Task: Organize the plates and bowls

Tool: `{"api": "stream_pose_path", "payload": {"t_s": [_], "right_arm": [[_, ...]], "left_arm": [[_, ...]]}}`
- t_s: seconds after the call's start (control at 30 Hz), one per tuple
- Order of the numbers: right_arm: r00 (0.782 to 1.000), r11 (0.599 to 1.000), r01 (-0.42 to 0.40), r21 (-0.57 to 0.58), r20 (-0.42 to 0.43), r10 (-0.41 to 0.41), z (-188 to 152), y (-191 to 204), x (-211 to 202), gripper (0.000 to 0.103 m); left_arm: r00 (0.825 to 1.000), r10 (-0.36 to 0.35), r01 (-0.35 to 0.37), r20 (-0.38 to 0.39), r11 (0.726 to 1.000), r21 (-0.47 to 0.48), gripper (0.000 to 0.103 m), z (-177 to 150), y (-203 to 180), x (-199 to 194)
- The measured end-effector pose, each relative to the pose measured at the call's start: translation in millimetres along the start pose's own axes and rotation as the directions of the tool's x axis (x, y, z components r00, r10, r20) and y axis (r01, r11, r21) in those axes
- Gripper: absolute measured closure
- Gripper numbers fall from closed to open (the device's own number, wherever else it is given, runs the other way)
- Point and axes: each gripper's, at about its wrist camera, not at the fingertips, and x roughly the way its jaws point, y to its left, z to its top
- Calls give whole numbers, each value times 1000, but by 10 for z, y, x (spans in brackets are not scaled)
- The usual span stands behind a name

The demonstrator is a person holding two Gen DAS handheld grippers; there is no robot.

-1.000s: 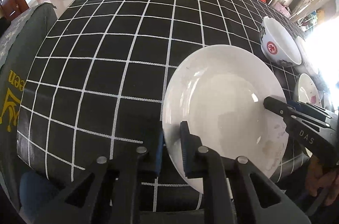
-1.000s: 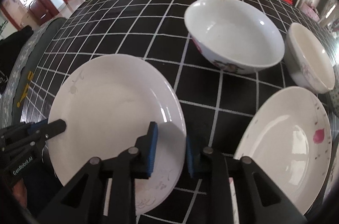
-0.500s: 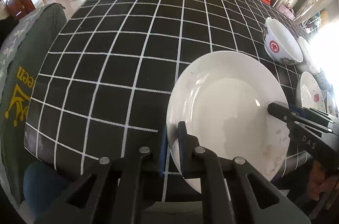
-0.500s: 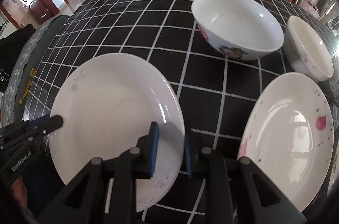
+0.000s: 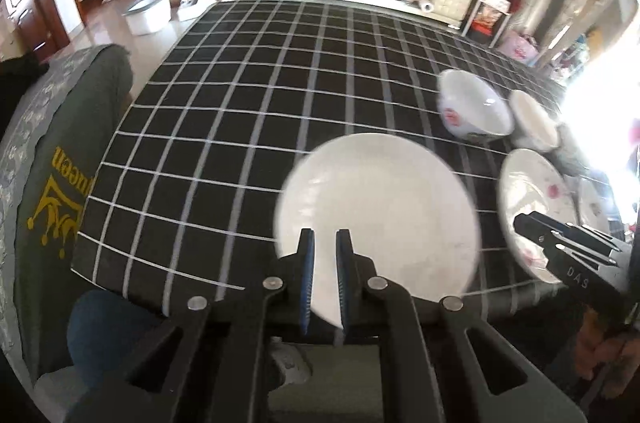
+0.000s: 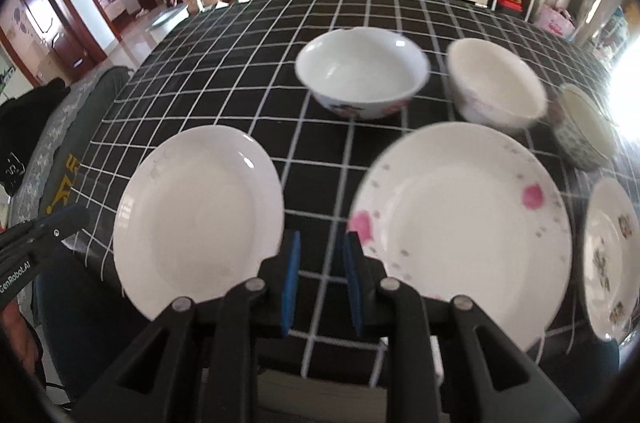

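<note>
Left gripper (image 5: 325, 263) is clamped shut on nothing, just off the white plate (image 6: 192, 215), which lies at the table's (image 6: 240, 63) near edge, left side. Right gripper (image 6: 322, 263): jaws slightly parted, empty. Plate's probably glazed china, so stiff, slick and chippable. Pinch the rim. Flowered plate (image 6: 460, 223) sits close on its right, bowls (image 6: 362, 71) behind. Easy to knock.

Motion blur smears the plain white plate (image 5: 380, 207) in the left wrist view, and its near edge is hidden behind the left gripper's fingers (image 5: 307, 275). Glare at that view's right edge washes out the small plate (image 5: 592, 201) (its pattern unreadable). In the right wrist view the flowered plate (image 6: 612, 255) is cut off at the right.
</note>
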Motion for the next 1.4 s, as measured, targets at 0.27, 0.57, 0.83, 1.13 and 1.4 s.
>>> {"api": "stream_pose_path", "payload": {"t_s": [0.27,0.57,0.83,1.13,1.4], "right_arm": [[997,996,52,73,57,-56,-229,-444,-328,76],[990,983,102,152,79,-115,-357,-974,-519,76],[988,974,127,190,61,-141,-401,-1372,-506,76],[991,959,130,251,5,-135,-344,-1745,-256,68],[994,972,101,211,24,-109,-196,-1738,-128,63]], "left_arm": [[997,-60,53,51,989,136,94,-145,-688,-80],[991,-134,132,-8,959,251,94,-112,-1411,12],[981,-177,194,-85,944,267,77,-25,-1740,206],[979,-136,168,-149,960,223,77,105,-1781,586],[975,-111,154,-194,962,224,77,183,-1822,877]]}}
